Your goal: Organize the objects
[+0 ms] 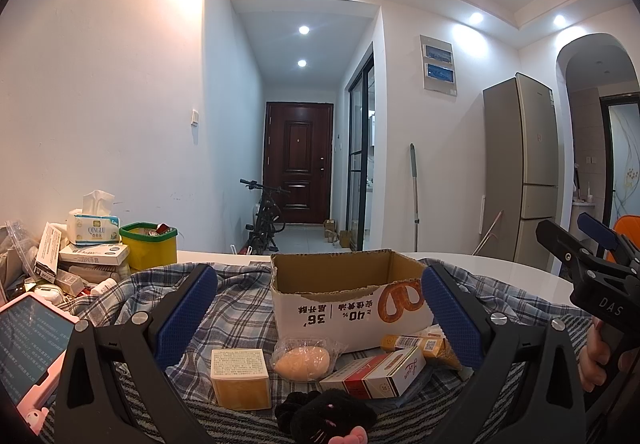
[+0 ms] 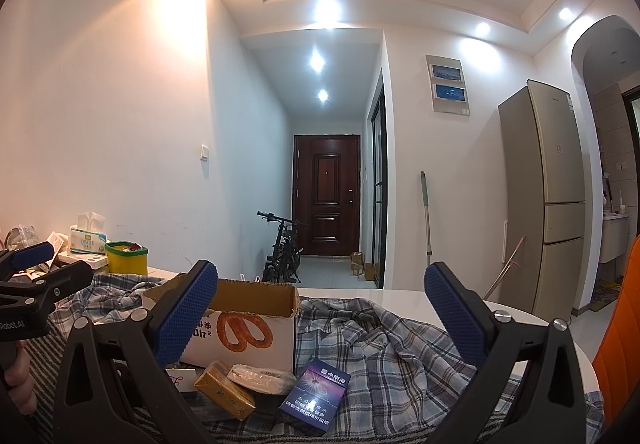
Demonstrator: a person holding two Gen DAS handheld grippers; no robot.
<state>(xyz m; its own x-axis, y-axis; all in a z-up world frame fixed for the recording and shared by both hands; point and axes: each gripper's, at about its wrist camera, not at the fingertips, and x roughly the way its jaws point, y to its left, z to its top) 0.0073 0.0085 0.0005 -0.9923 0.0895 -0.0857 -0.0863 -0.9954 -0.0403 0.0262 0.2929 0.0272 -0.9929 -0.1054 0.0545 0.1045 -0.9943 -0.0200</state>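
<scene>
Clutter crowds both spread, empty jaws: yellow cube box (image 1: 239,378) by the left gripper (image 1: 320,320), bagged bun (image 1: 302,364) centred before the open cardboard box (image 1: 344,296); right gripper (image 2: 320,324) risks snagging checked cloth (image 2: 384,348).

Your left gripper (image 1: 320,318) is level and pointing to the far side, jaws spread wide, nothing between them. Your right gripper (image 2: 321,318) sits beside it on the right, jaws just as wide and empty. Your right hand (image 1: 600,358) wraps its handle.
</scene>
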